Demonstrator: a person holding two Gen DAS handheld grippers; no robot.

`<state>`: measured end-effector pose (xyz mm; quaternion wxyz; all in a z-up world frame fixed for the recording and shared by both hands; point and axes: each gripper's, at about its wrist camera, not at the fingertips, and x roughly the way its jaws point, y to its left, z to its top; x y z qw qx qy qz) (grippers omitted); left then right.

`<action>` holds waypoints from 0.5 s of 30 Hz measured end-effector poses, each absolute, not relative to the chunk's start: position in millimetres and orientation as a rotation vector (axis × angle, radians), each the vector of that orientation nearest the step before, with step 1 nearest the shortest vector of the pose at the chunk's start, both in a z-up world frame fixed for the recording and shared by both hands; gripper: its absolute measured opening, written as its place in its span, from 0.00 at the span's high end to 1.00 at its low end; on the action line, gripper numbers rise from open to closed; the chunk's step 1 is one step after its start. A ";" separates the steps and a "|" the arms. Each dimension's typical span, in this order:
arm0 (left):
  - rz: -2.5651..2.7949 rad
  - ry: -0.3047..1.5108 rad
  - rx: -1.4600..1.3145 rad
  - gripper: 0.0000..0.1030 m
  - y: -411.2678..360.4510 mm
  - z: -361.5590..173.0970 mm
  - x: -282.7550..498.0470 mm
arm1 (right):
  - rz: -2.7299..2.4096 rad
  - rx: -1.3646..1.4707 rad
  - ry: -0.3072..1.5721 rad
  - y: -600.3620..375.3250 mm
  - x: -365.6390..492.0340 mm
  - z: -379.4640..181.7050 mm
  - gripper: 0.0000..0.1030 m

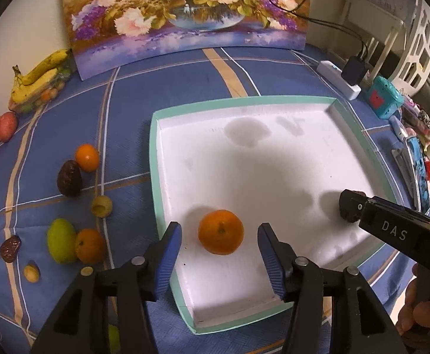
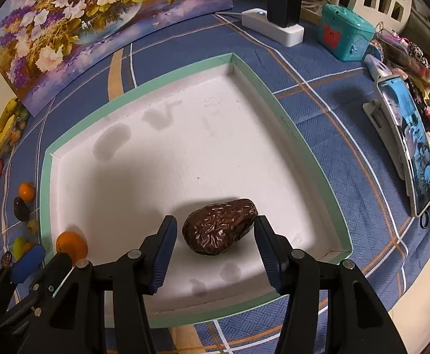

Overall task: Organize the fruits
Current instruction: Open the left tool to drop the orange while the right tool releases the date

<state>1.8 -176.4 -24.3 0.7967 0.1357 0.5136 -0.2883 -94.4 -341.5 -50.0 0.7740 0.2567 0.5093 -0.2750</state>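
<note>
Blue pads: both grippers have blue ribbed pads on black arms, and both are angled down into the tray
Left gripper (image 1: 220,252): jaws apart, nothing gripped; an orange (image 1: 220,232) sits on the tray floor between the pads with a gap on each side
Right gripper (image 2: 213,249): jaws parted too; a wrinkly dark brown avocado-shaped fruit (image 2: 220,226) lies between them, and I can't tell if its tip touches the right pad
Tray (image 1: 155,159): white inside, mint green rim, sitting on a blue plaid tablecloth (image 1: 185,79)
Loose fruit: left of the tray on the cloth there's another orange (image 1: 87,157), a dark avocado (image 1: 69,182), a green mango-looking one (image 1: 61,244), plus small yellowish bits
Further out: bananas (image 1: 37,76) by the flower painting (image 1: 185,14)
Right side: phone on a stand (image 2: 408,150), teal box (image 2: 346,37), power strip (image 2: 274,28)
</note>
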 end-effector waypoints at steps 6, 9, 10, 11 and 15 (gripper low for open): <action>-0.588 1.102 0.224 0.44 -164.4 -14.7 11.7 | -0.597 0.529 1.068 -338.7 -94.3 -40.9 0.46; -0.534 1.119 0.185 0.44 -153.1 -12.7 19.8 | -0.595 0.520 1.058 -338.0 -94.0 -37.7 0.46; -0.505 1.135 0.159 0.44 -146.6 -13.6 24.5 | -0.592 0.517 1.056 -337.3 -93.1 -37.2 0.46; -0.491 1.146 0.138 0.44 -142.5 -15.1 27.0 | -0.588 0.512 1.054 -336.2 -92.7 -36.5 0.46; -0.401 1.203 0.059 0.44 -120.3 -22.5 41.7 | -0.575 0.498 1.053 -332.0 -90.4 -36.2 0.46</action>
